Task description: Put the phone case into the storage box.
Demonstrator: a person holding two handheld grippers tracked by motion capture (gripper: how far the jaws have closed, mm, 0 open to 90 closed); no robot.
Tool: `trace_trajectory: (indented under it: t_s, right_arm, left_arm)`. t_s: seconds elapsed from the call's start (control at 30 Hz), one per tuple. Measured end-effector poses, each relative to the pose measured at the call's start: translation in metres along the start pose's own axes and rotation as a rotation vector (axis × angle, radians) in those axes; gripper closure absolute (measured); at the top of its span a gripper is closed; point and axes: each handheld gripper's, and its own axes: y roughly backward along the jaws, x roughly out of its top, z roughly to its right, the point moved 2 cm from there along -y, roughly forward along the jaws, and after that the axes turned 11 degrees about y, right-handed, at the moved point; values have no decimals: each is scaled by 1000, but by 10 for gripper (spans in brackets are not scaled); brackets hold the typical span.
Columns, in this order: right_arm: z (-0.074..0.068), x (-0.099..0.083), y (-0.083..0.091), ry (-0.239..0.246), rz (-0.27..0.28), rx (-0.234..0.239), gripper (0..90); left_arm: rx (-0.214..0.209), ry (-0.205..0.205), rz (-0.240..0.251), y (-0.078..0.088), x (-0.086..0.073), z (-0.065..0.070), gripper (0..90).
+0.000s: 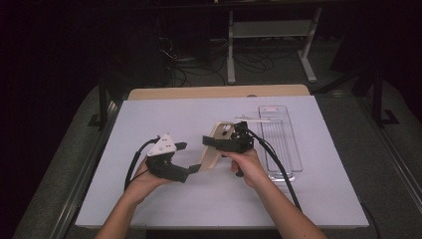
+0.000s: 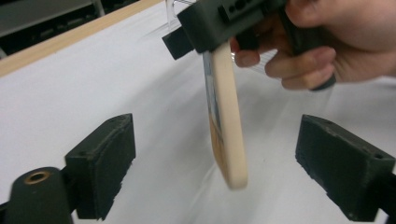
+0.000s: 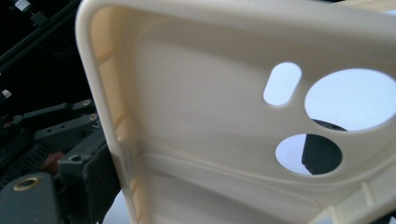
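Cream phone case (image 1: 215, 144) held off the white table cover (image 1: 164, 199), just left of clear tray (image 1: 281, 142); right gripper (image 1: 208, 141) clamps its upper end. Left gripper (image 1: 188, 160) wide open, case's lower end between its 2 pads, untouched. Beyond the table: dark room, cables, white stand legs (image 1: 308, 55).

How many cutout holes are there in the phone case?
3 in the phone case, clustered in one corner of its back: a small oblong slot, a large round hole beside it, and a smaller round hole below them.
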Motion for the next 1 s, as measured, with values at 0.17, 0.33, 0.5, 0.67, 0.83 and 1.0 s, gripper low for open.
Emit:
trace_trajectory:
  t_s: [0.17, 0.33, 0.5, 0.67, 0.83, 1.0]
  right_arm:
    - [1, 0, 0, 3, 4, -1, 87]
    - [2, 0, -1, 20, 10, -7, 87]
    - [3, 0, -1, 29, 9, -10, 88]
    - [2, 2, 1, 29, 17, -11, 89]
    - [2, 3, 4, 24, 21, -11, 89]
    - [1, 5, 5, 31, 29, -15, 89]
  left_arm:
    - [-9, 7, -4, 9, -15, -8, 42]
    - [-7, 38, -10, 16, -32, -11, 0]
    - [-6, 52, -11, 20, -44, -14, 0]
    - [-8, 68, -27, 23, -55, -16, 0]
    - [-2, 71, -27, 29, -64, -16, 0]
    - [13, 65, -40, 33, -67, -17, 0]
